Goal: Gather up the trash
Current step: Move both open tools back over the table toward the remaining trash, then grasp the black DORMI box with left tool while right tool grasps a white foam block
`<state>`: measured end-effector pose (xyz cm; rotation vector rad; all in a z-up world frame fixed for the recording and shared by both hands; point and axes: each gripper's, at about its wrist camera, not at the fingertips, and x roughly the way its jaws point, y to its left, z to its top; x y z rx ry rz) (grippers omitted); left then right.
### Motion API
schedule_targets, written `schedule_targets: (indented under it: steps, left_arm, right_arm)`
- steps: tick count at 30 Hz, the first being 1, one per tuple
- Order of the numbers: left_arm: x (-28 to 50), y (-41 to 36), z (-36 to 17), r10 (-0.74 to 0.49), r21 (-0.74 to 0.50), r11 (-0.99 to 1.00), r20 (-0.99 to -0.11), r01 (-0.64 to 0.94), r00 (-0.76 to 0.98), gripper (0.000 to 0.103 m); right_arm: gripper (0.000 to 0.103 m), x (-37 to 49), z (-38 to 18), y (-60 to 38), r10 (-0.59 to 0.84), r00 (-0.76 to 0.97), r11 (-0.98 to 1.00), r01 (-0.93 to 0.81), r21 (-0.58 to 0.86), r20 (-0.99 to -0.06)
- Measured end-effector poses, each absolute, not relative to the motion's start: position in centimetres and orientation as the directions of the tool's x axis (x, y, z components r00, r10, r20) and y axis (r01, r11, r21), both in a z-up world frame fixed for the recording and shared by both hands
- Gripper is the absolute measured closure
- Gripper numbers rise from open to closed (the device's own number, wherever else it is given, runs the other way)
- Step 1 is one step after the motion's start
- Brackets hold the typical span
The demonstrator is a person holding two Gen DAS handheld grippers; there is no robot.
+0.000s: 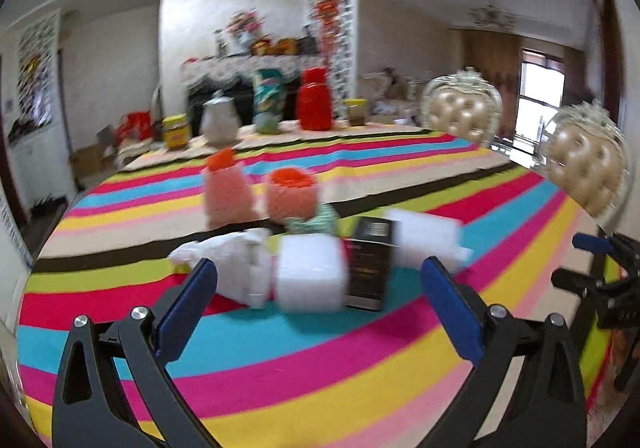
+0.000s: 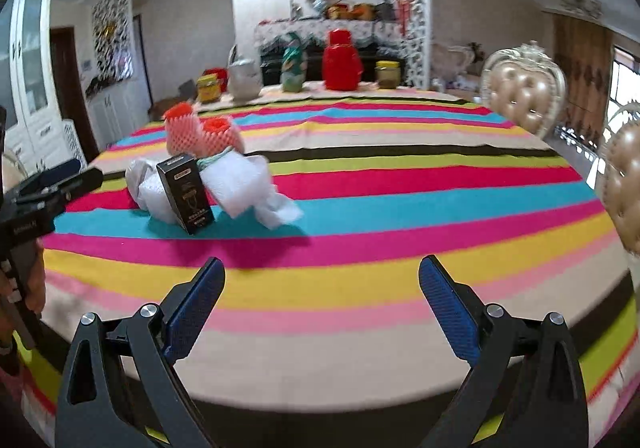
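- Trash pile (image 1: 304, 260) (white foam, black box (image 2: 186, 192), orange netting) sits mid-table on the striped cloth (image 2: 400, 184).
- Risk: the upright box likely tips if nudged; light foam may skid away.
- Left gripper (image 1: 316, 300) released, empty, angled down just short of the pile.
- Right gripper (image 2: 320, 300) released, empty, well apart from it.

Two orange foam nets (image 2: 182, 128), one black box (image 2: 186, 192), two yellow-lidded jars (image 2: 208, 87), one red flask (image 2: 342, 60), two chairs (image 2: 524, 88).
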<state>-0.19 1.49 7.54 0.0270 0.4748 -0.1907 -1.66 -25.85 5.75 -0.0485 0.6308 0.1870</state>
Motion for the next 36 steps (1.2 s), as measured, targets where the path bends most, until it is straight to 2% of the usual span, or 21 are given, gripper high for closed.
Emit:
schedule_targets:
  steps: [6, 17, 20, 24, 30, 34, 36]
  left_arm:
    - [1.8, 3.5, 5.6, -0.165, -0.097, 0.986, -0.525, 0.134, 0.835, 0.005]
    - [2.8, 1.9, 3.7, -0.180, -0.097, 0.984, -0.601, 0.152, 0.779, 0.005]
    - [2.5, 0.8, 4.0, -0.193, -0.071, 0.980, -0.594, 0.188, 0.781, 0.005]
    - [2.4, -1.2, 4.8, -0.214, -0.030, 0.970, -0.581, 0.242, 0.785, 0.005]
    - [3.9, -5.1, 5.3, -0.228, 0.009, 0.959, -0.572, 0.284, 0.788, 0.005]
    - [5.8, -7.6, 5.1, -0.228, 0.019, 0.955, -0.589, 0.296, 0.775, 0.014]
    - [6.6, -8.4, 4.9, -0.214, 0.039, 0.955, -0.597, 0.295, 0.773, 0.026]
  right_arm:
    - [0.010, 3.5, 4.4, -21.2, 0.161, 0.764, 0.960, -0.267, -0.080, -0.624]
    - [0.011, 9.5, 3.1, -17.3, 0.186, 0.732, 0.932, -0.343, -0.118, -0.656]
    - [0.038, 9.2, 3.2, -17.3, 0.224, 0.723, 0.923, -0.372, -0.095, -0.654]
    - [0.039, 6.4, 4.5, -19.2, 0.271, 0.766, 0.920, -0.384, -0.077, -0.583]
    - [0.039, 3.2, 6.0, -24.3, 0.299, 0.803, 0.947, -0.317, 0.057, -0.516]
    - [0.039, 1.7, 5.8, -26.3, 0.292, 0.814, 0.955, -0.281, 0.098, -0.502]
    - [0.039, 1.6, 5.6, -26.8, 0.291, 0.815, 0.956, -0.270, 0.116, -0.501]
